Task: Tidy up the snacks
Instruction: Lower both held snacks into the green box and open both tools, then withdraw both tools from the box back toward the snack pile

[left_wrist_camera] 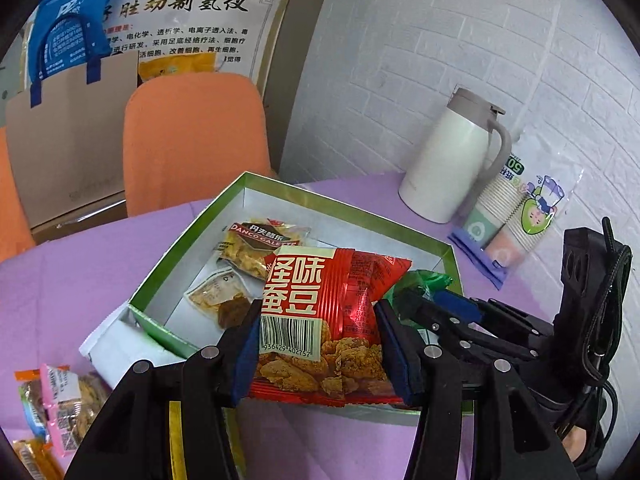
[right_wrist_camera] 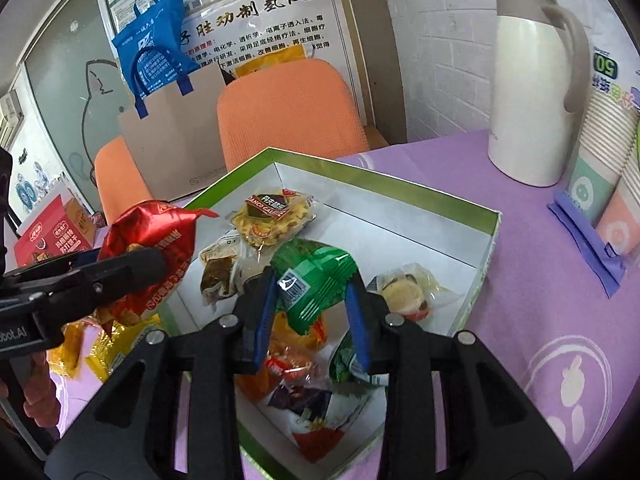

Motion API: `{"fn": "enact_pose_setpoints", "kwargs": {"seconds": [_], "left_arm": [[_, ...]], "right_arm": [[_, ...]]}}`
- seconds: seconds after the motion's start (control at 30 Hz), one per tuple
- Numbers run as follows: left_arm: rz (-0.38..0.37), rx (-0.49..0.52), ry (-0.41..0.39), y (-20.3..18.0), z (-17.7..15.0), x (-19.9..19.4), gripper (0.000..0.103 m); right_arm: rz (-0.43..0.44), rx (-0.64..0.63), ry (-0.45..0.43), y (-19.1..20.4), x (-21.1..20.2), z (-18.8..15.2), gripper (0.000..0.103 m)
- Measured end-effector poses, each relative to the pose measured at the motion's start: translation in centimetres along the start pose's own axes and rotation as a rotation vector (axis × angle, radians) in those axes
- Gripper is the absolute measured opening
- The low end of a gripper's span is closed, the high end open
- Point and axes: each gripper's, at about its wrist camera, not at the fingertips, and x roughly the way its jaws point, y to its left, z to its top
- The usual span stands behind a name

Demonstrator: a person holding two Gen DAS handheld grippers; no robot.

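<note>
Nearest the left wrist camera, the left gripper [left_wrist_camera: 318,344] is clenched on a red broad-bean snack packet [left_wrist_camera: 332,320], its blue pads [left_wrist_camera: 248,356] pressing both side edges just above the near rim of the green-edged box [left_wrist_camera: 192,232]. Behind it in that view lie 2 clear-wrapped pastries: a Danco galette [left_wrist_camera: 256,248] and a smaller brown cookie pack [left_wrist_camera: 218,296], both on the white floor of the box. Only this view shows the loose snack packs [left_wrist_camera: 52,396] on the purple tablecloth [left_wrist_camera: 80,264] at lower left, outside the box.

The right wrist view shows the right gripper [right_wrist_camera: 312,316] grasping a green snack packet [right_wrist_camera: 316,284] over the middle of the box [right_wrist_camera: 492,240]. Only here do the box's other contents appear: a yellow wrapped cake [right_wrist_camera: 404,292] near the right wall, orange and purple packets [right_wrist_camera: 296,376] below the jaws, and yellow packets [right_wrist_camera: 112,344] outside the box at left. The red packet [right_wrist_camera: 156,256] appears here from the side, at the box's left edge.

A white thermal jug [left_wrist_camera: 448,160] and a sleeve of paper cups [left_wrist_camera: 516,216] stand beyond the box, and an orange chair [right_wrist_camera: 288,108] sits behind the table.
</note>
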Motion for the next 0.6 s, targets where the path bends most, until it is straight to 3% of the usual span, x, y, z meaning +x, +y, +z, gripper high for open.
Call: {"fn": "enact_pose_setpoints", "kwargs": {"seconds": [0.03, 0.07, 0.1, 0.13, 0.2, 0.43, 0.6], "left_arm": [[0.009, 0.001, 0.003, 0.1, 0.0, 0.5, 0.057], [0.024, 0.002, 0.0, 0.1, 0.1, 0.8, 0.06], [0.044, 0.004, -0.007, 0.2, 0.1, 1.0, 0.074], [0.067, 0.006, -0.026, 0.3, 0.0, 0.8, 0.088], [0.089, 0.013, -0.09, 0.5, -0.3, 0.1, 0.095], [0.112, 0.014, -0.093, 0.4, -1.0, -1.2, 0.098], [0.137, 0.001, -0.122, -0.1, -1.9, -4.3, 0.098]], "right_arm": [[-0.019, -0.026, 0.022, 0.2, 0.5, 0.1, 0.042], [-0.047, -0.068, 0.036, 0.5, 0.8, 0.0, 0.058], [-0.075, -0.1, 0.023, 0.5, 0.7, -0.3, 0.072], [-0.107, -0.129, -0.008, 0.6, 0.2, -0.6, 0.077], [-0.145, -0.162, -0.051, 0.4, -0.6, -1.3, 0.087], [-0.116, -0.104, -0.03, -0.2, -2.0, -2.4, 0.091], [-0.077, -0.101, -0.093, 1.1, -5.5, -2.1, 0.091]]}}
